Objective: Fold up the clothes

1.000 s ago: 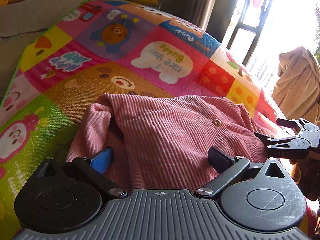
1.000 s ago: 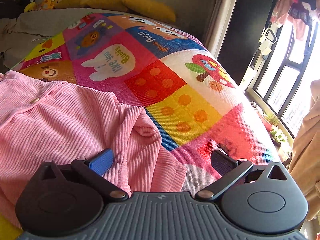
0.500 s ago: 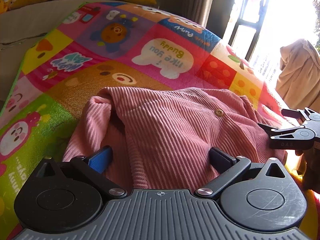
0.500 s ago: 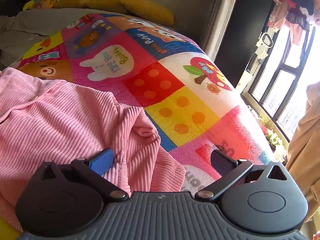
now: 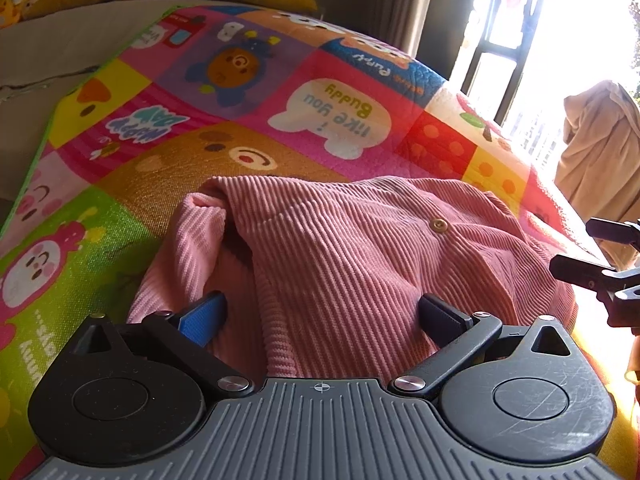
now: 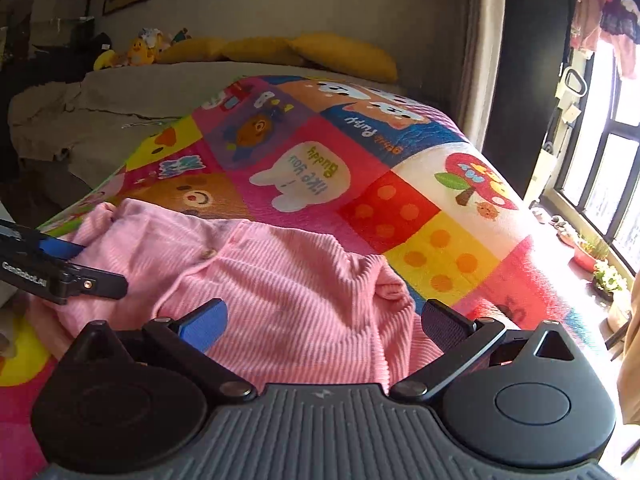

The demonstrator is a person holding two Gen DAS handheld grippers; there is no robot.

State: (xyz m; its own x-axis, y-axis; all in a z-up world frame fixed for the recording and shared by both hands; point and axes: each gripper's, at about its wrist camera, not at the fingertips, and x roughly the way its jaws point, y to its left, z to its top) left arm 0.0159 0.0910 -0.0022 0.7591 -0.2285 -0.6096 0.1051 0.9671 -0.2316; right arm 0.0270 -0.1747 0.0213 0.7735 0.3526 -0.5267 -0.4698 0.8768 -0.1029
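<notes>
A pink ribbed cardigan (image 5: 352, 256) with small gold buttons lies crumpled on a colourful cartoon play mat (image 5: 248, 92). It also shows in the right wrist view (image 6: 280, 292). My left gripper (image 5: 320, 314) is open, its fingers spread over the near hem of the cardigan, holding nothing. My right gripper (image 6: 324, 320) is open above the cardigan's right side and a bunched sleeve. The right gripper shows at the right edge of the left wrist view (image 5: 600, 272). The left gripper shows at the left edge of the right wrist view (image 6: 60, 272).
The mat (image 6: 400, 208) covers a bed with grey sheet (image 6: 132, 96), yellow pillows (image 6: 280, 52) and plush toys (image 6: 136, 52) at the head. A window (image 6: 600, 160) and plant pots (image 6: 600, 268) are to the right. A beige garment (image 5: 600, 160) hangs near the window.
The right gripper has lifted and pulled back, so more of the bed and room shows. The left gripper has shifted slightly. Both stay open; the cardigan lies about as before.
</notes>
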